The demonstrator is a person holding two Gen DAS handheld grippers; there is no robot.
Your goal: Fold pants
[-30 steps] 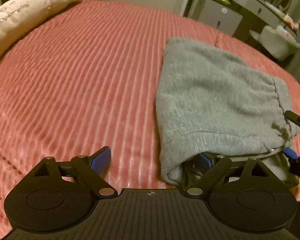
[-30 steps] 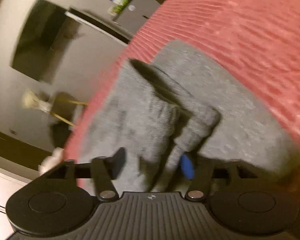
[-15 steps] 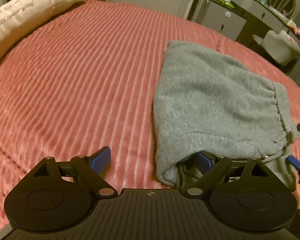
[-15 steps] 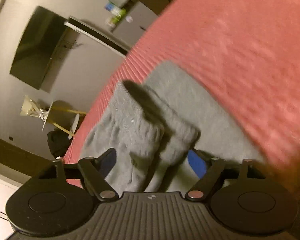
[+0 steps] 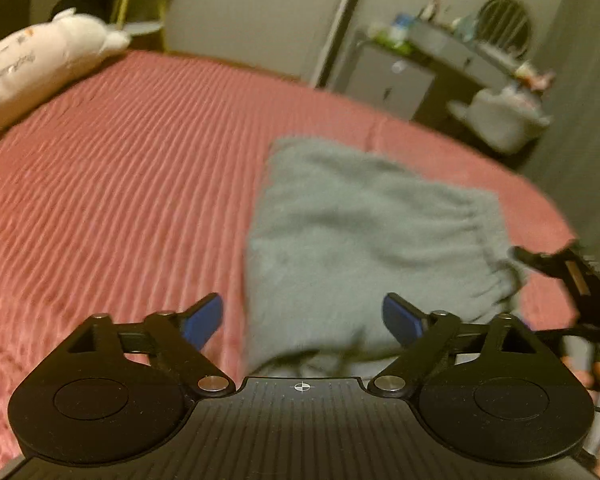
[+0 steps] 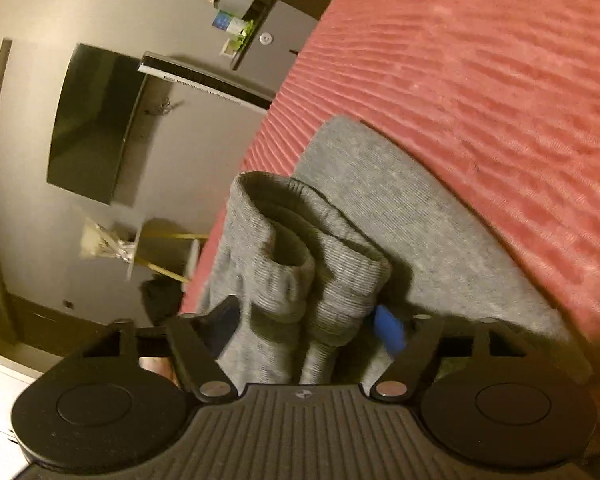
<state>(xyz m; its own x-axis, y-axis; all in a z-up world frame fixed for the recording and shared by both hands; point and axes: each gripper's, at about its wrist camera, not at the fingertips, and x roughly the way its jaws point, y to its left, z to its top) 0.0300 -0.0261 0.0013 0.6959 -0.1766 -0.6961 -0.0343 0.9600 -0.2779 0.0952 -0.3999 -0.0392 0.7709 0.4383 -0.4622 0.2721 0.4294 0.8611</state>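
Gaping wide, left tool (image 5: 302, 316) grips nothing; right tool (image 6: 308, 320) straddles pants (image 6: 292, 264), grip unclear.

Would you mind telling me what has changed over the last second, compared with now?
The left gripper has pulled its right finger out from under the gray pants' near edge and backed off, open and empty. The right gripper remains open around the bunched cuffs. The pants stay folded on the red bedspread.
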